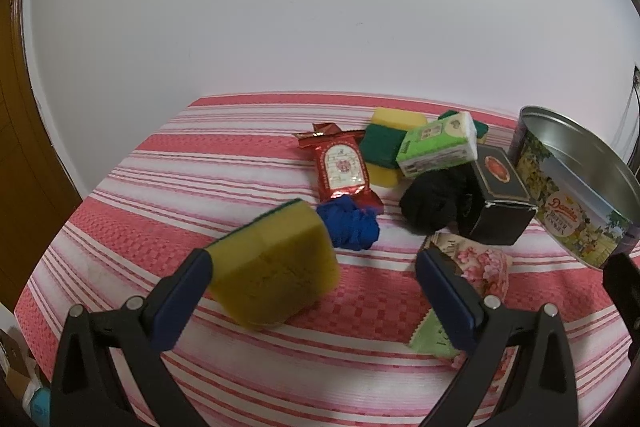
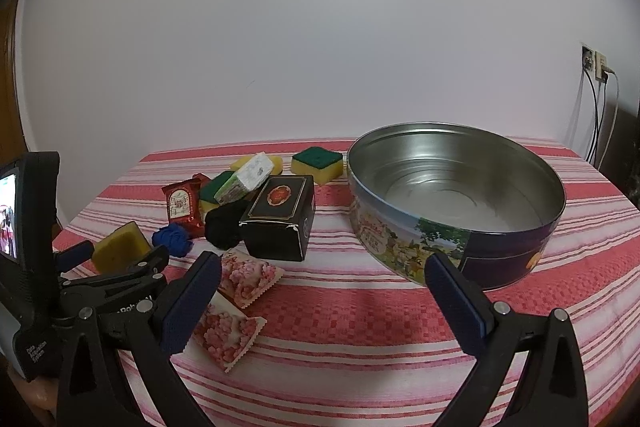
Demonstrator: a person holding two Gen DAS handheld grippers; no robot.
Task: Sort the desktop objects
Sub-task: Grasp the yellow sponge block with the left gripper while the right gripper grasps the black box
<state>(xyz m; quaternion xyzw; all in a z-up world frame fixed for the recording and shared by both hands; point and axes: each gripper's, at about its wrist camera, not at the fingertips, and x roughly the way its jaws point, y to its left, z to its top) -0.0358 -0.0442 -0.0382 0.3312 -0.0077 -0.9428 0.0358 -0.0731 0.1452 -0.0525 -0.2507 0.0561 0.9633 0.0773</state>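
Sponge: the yellow sponge (image 1: 276,267) is sitting against your left gripper's (image 1: 316,291) left finger, on the worktop (image 1: 160,227)
Left fingers: spread wide, gripping nothing
Right gripper (image 2: 320,303): fingers standing apart, empty
Tin (image 2: 456,203): lying to the sponge's right, nearer your right hand

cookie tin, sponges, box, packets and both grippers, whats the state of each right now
cookie tin: upright, lid off, empty
black box: closed, lying flat
nearest sponge: tilted, against left gripper's finger
pink packets: sealed, lying flat
left gripper: open
right gripper: open, holding nothing
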